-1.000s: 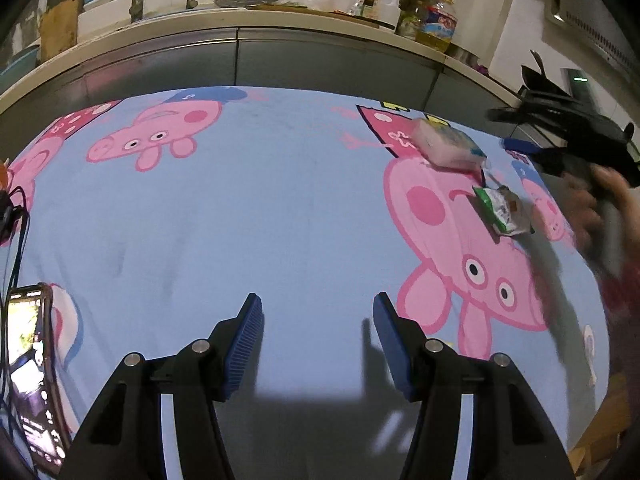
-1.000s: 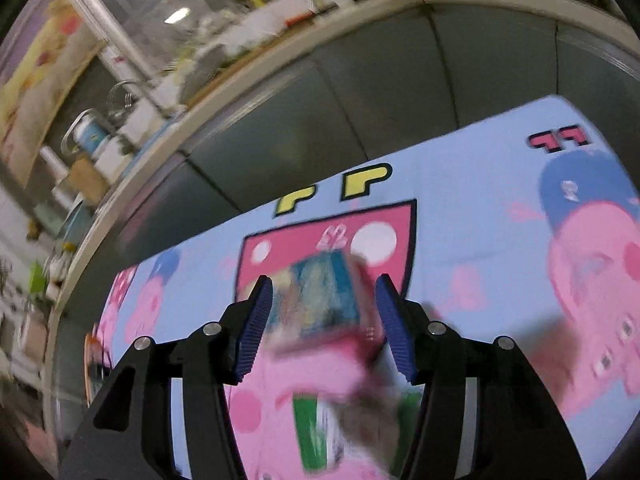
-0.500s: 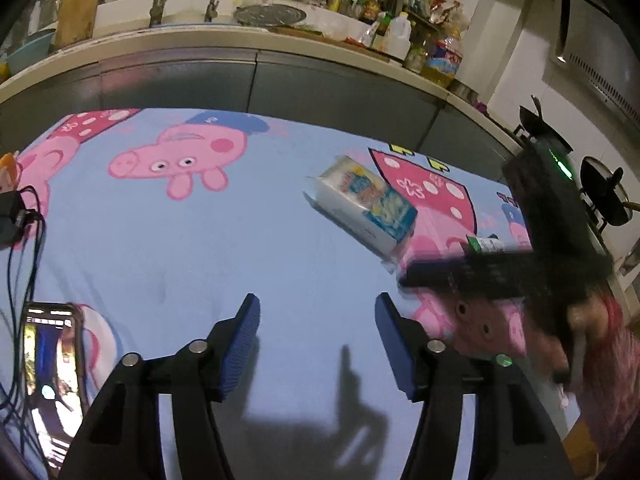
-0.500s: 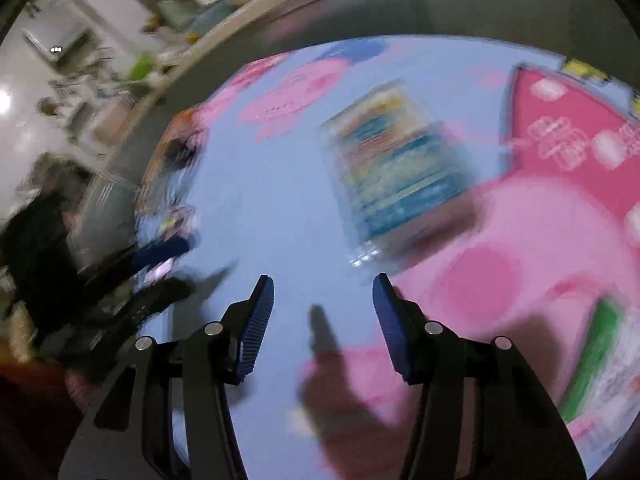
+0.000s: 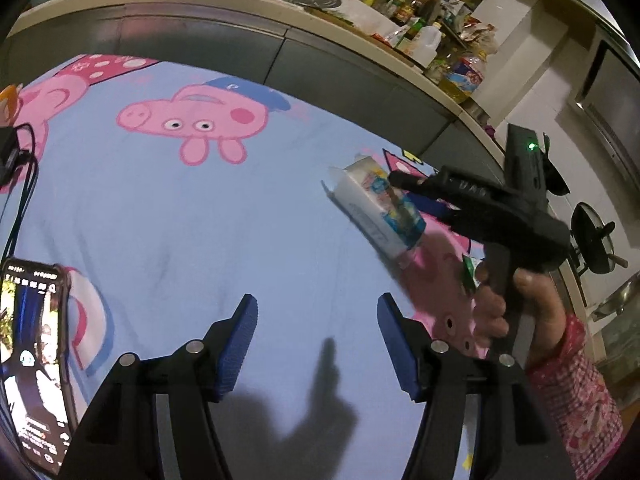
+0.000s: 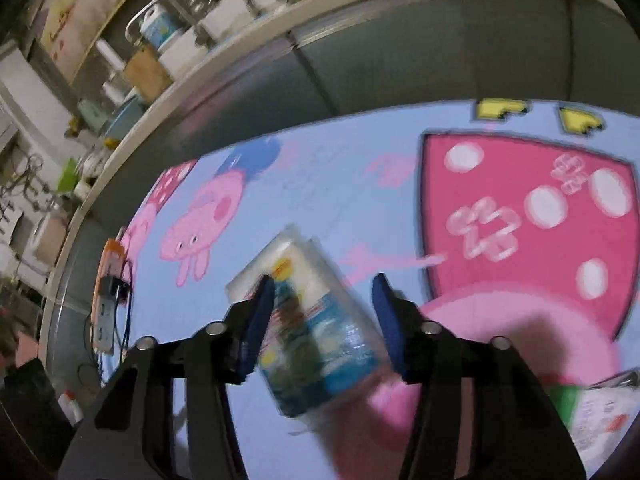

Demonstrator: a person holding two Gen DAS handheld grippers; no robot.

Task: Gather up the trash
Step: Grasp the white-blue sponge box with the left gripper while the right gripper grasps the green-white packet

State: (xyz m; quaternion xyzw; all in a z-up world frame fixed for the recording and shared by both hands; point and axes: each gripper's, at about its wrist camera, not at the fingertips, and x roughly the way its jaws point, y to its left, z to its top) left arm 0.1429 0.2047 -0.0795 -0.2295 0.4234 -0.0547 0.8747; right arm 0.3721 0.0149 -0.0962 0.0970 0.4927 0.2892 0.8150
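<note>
Count: two grippers, one tissue pack, one green-and-white wrapper, one phone, one orange power strip.
Right gripper (image 6: 323, 320): here it is over the tissue pack (image 6: 316, 328), blue pads either side of it. The jaws have just been closing in, and the pack sits between them. The left pad looks to be against the pack's edge; the right pad has a gap showing. The picture is blurred, so a firm grip I cannot call.
Right gripper from the other camera (image 5: 416, 188): mid-right of the frame, black body with a green light, tips over the far end of the pack (image 5: 376, 208).
Right hand (image 5: 500, 304): wrapped round the handle, with a pink patterned sleeve (image 5: 576, 392) running to the lower right.
Left gripper (image 5: 316, 340): bottom centre, jaws about halfway apart, nothing between them, only bare cloth under the pads. It holds nothing.
Tissue pack, place: lying on the blue cartoon-pig cloth (image 5: 200, 240), right of centre in the left view, lower centre in the right view.
Wrapper (image 6: 600, 412): lower right corner of the right view, flat on the cloth, apart from the pack; in the left view just a green sliver (image 5: 468, 276) beside the hand.
Phone (image 5: 34, 364): lower left edge, screen lit, on the cloth.
Power strip (image 6: 108, 292): left edge of the right view, cables trailing.
Counter (image 5: 240, 4): across the top, crowded with bottles.
</note>
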